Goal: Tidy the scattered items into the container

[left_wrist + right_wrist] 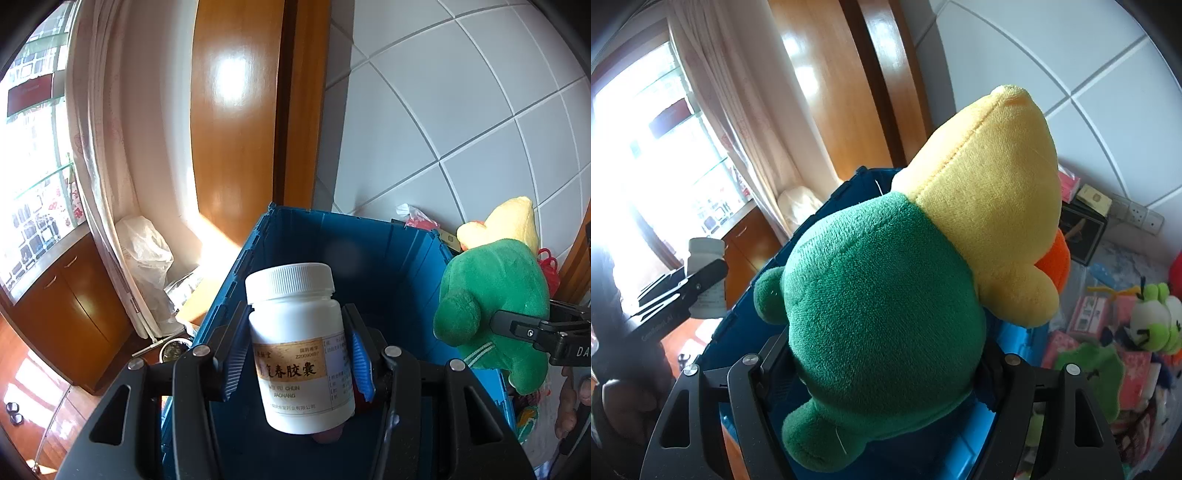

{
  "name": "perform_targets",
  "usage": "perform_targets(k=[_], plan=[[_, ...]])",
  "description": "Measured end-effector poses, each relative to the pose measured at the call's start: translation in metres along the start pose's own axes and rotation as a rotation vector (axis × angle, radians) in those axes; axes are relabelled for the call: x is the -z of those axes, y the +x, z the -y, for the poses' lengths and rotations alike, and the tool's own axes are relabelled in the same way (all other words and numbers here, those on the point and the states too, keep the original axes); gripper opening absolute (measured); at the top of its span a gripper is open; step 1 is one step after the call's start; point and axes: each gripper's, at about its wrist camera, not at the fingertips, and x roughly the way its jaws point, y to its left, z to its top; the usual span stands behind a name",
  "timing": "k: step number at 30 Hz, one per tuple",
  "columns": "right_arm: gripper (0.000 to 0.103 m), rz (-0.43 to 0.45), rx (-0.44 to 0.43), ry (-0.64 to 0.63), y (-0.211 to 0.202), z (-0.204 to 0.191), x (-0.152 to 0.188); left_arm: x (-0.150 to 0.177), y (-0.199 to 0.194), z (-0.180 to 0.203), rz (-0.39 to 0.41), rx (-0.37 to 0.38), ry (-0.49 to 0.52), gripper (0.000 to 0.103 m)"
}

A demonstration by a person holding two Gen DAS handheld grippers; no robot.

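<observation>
Nearest in the left wrist view: left gripper (pixel 299 354), jaws pinching a white pill bottle (pixel 297 347) by its sides, blue pads pressed against the label band. Bottle close to upright, long axis vertical with a slight lean, ribbed cap on top, label facing the camera. Held above the open blue crate (pixel 369 243), over its left half, not touching the walls.

Nearest in the right wrist view: right gripper (pixel 882 373), jaws closed around the green lower body of a plush toy (pixel 886 288). Toy's long axis running away from the camera and up to the right, yellow head at the far end, green stubby limbs sticking out toward the left and bottom, an orange patch showing at the right of the head. Hangs over the right edge of the crate (pixel 738 314), seen from the left wrist as a green shape beside the crate's right wall (pixel 495 295).

Further right: a clutter of small pink boxes (pixel 1087 312) and a green-and-white stuffed toy (pixel 1152 321). Beyond: a dark box (pixel 1082 230), wooden door frame (pixel 236 122), curtain (pixel 103 122), white tiled wall (pixel 461 110), bright window at far left.
</observation>
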Motion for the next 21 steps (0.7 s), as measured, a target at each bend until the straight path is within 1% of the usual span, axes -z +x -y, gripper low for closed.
perform_targets(k=[9, 18, 21], plan=[[0.077, -0.016, 0.008, -0.037, 0.026, -0.017, -0.021, -0.001, 0.009, -0.016, -0.015, -0.01, -0.01, 0.048], [0.077, -0.041, 0.027, -0.046, 0.046, -0.024, -0.034, 0.001, 0.019, -0.029, -0.033, -0.005, -0.017, 0.048], [0.077, -0.044, 0.034, -0.041, 0.049, -0.023, -0.036, 0.001, 0.023, -0.03, -0.037, 0.007, -0.018, 0.048]])
